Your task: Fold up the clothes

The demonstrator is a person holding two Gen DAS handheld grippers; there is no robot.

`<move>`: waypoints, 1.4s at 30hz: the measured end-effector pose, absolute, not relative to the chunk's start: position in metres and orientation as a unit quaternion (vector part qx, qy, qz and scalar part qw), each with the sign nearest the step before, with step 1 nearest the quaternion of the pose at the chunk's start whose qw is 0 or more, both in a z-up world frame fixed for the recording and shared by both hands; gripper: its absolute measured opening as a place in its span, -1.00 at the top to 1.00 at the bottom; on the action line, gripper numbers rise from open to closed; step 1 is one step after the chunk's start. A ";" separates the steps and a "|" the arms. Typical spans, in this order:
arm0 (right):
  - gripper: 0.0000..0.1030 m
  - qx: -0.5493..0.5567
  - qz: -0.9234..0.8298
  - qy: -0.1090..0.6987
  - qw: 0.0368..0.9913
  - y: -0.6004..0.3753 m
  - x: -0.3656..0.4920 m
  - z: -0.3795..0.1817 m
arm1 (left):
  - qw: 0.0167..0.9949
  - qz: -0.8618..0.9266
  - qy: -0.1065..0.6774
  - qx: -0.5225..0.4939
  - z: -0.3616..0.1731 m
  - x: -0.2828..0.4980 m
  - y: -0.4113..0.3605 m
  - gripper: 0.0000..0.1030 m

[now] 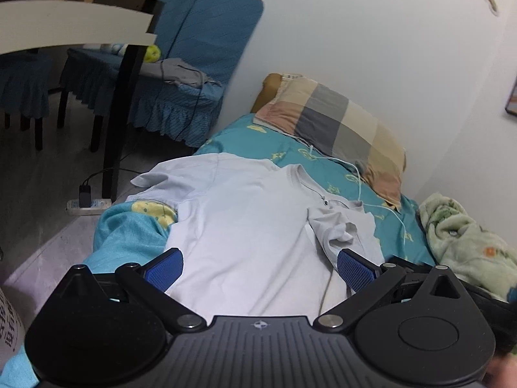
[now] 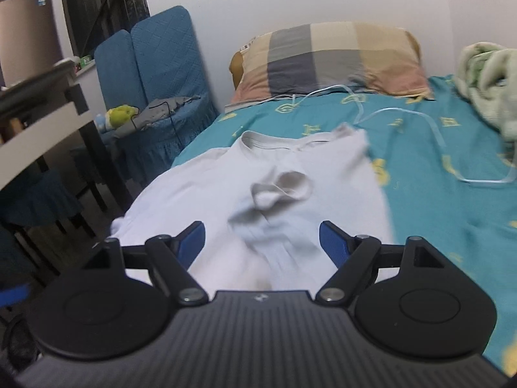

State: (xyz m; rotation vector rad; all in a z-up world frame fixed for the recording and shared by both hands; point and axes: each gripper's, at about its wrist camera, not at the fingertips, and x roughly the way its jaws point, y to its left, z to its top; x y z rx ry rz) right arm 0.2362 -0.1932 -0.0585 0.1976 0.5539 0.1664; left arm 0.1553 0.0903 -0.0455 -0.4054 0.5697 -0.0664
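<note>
A white T-shirt (image 1: 245,223) lies on the teal bed sheet (image 1: 281,148), collar toward the pillow. Its right sleeve (image 1: 339,226) is folded in over the body; the left sleeve (image 1: 168,177) hangs at the bed's left edge. My left gripper (image 1: 260,271) is open above the shirt's lower part, holding nothing. In the right wrist view the same shirt (image 2: 206,194) shows with the folded sleeve (image 2: 281,190) bunched in its middle. My right gripper (image 2: 261,242) is open just above the shirt, empty.
A checked pillow (image 1: 339,123) lies at the head of the bed, a white cable (image 2: 420,119) runs across the sheet, a green blanket (image 1: 465,242) sits at the right. Blue-covered chairs (image 1: 200,64), a table leg (image 1: 119,116) and a power strip (image 1: 87,203) stand left of the bed.
</note>
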 end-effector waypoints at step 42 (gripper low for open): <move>-0.54 0.173 0.053 0.334 0.925 -0.295 0.125 -0.062 | 0.921 -0.102 0.281 0.249 -0.147 0.405 -0.147 -0.35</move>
